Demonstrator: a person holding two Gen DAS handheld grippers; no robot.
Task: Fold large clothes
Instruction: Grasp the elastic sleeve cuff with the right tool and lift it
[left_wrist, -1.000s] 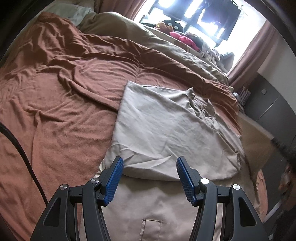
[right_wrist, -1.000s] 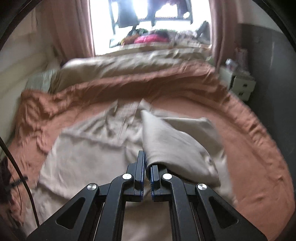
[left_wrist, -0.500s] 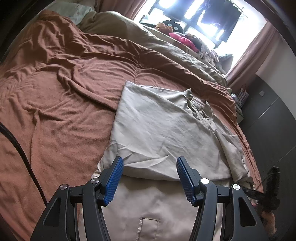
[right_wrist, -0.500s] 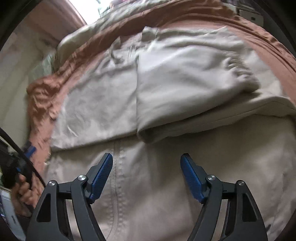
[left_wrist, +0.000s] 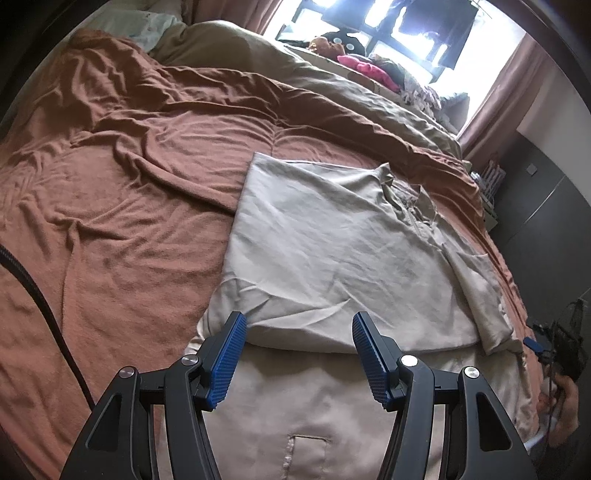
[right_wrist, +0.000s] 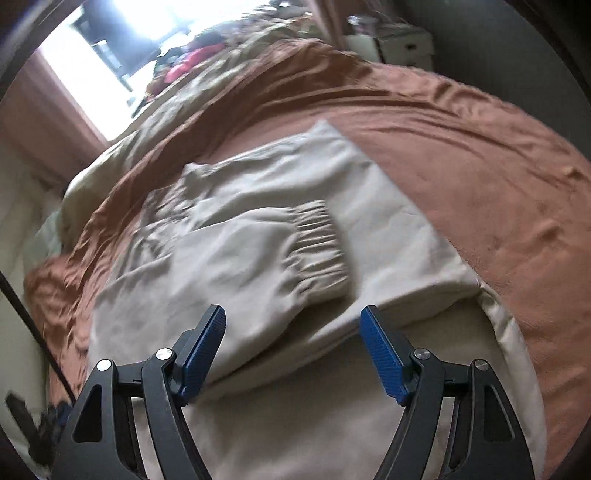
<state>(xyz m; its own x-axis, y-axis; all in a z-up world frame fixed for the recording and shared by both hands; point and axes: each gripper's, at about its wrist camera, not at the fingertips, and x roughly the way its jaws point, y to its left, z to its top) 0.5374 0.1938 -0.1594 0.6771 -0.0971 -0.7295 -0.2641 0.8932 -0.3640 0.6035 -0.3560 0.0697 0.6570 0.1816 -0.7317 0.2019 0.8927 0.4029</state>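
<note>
A beige jacket (left_wrist: 332, 251) lies flat on the brown bed cover (left_wrist: 110, 221), its sides folded inward and its collar toward the window. In the right wrist view the jacket (right_wrist: 240, 251) shows a folded sleeve whose elastic cuff (right_wrist: 317, 251) rests on top. My left gripper (left_wrist: 297, 354) hovers open above the lower fold edge, nothing between its blue pads. My right gripper (right_wrist: 291, 350) is open too, just over the near side of the jacket below the cuff, holding nothing. In the left wrist view the right gripper (left_wrist: 554, 343) shows at the far right edge, in a person's hand.
A tan duvet (left_wrist: 332, 85) is bunched along the far side of the bed, with a pile of clothes (left_wrist: 369, 68) under the window. A black cable (left_wrist: 40, 306) crosses the cover at left. A white nightstand (right_wrist: 399, 44) stands beyond the bed.
My right gripper has let go of the sleeve, which now lies folded on the jacket, and has opened, rolled and swung toward the jacket's right side. The left gripper has stayed still.
</note>
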